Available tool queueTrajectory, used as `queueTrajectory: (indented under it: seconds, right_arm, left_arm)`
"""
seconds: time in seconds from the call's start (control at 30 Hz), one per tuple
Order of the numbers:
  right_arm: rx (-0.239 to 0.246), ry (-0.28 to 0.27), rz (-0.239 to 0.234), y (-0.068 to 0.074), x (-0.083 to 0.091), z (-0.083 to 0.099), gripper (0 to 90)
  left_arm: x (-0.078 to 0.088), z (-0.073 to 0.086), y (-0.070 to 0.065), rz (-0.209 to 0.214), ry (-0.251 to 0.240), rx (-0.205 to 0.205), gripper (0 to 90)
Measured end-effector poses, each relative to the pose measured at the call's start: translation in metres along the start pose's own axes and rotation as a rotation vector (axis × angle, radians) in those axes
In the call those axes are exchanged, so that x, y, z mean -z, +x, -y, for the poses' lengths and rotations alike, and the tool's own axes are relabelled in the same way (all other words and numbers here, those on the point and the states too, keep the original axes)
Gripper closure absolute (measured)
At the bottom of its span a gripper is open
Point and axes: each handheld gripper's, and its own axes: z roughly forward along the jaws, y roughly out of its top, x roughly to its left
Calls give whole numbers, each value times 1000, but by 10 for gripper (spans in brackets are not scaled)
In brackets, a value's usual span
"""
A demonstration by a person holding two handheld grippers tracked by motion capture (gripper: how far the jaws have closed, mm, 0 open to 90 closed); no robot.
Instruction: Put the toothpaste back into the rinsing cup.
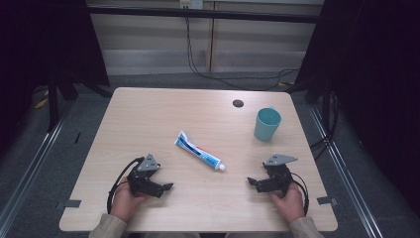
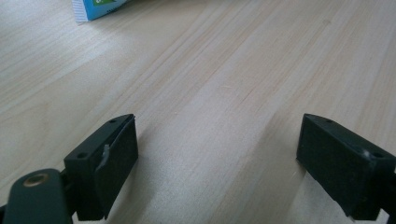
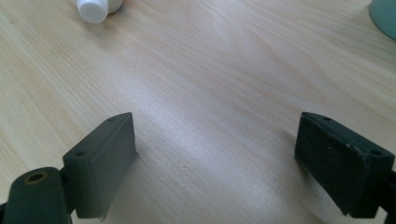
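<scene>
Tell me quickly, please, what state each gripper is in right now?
Left gripper: open, nothing between its jaws, bare table below.
Right gripper: open, holding nothing.

Light wood-grain table (image 1: 148, 119) is sitting on a grey floor, rounded corners, with a small dark round hole (image 1: 238, 103) near its far edge. A toothpaste tube (image 1: 199, 151) is lying flat and diagonal about mid-table, white cap (image 3: 93, 10) pointing toward the near right and crimped end (image 2: 84, 10) toward the far left, while a teal cup (image 1: 267, 124) is standing upright, mouth up, toward the far right, well apart from the tube. Near edge of the tabletop is carrying the two hand-held grippers, one at the near left and one at the near right, bare wood lying between them.
</scene>
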Motion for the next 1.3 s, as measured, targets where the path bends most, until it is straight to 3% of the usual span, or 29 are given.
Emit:
queueTrajectory:
  seconds: [0.23,0.4,0.63,0.77,0.93,1.3]
  right_arm:
    - [-18,5,6,1,0,-1,126]
    - [-33,89,13,1,-4,-15,140]
    - [-26,167,-48,-2,-8,-40,180]
    - [36,175,-54,2,-7,-62,181]
    - [88,225,-76,8,-12,-90,179]
    - [143,275,-105,22,-25,-129,178]
  left_arm:
    - [0,0,0,0,0,0,122]
    - [0,0,0,-1,0,1,122]
    - [0,0,0,-1,0,1,122]
    - [0,0,0,0,0,0,122]
    - [0,0,0,-1,1,1,122]
    - [0,0,0,-1,0,0,122]
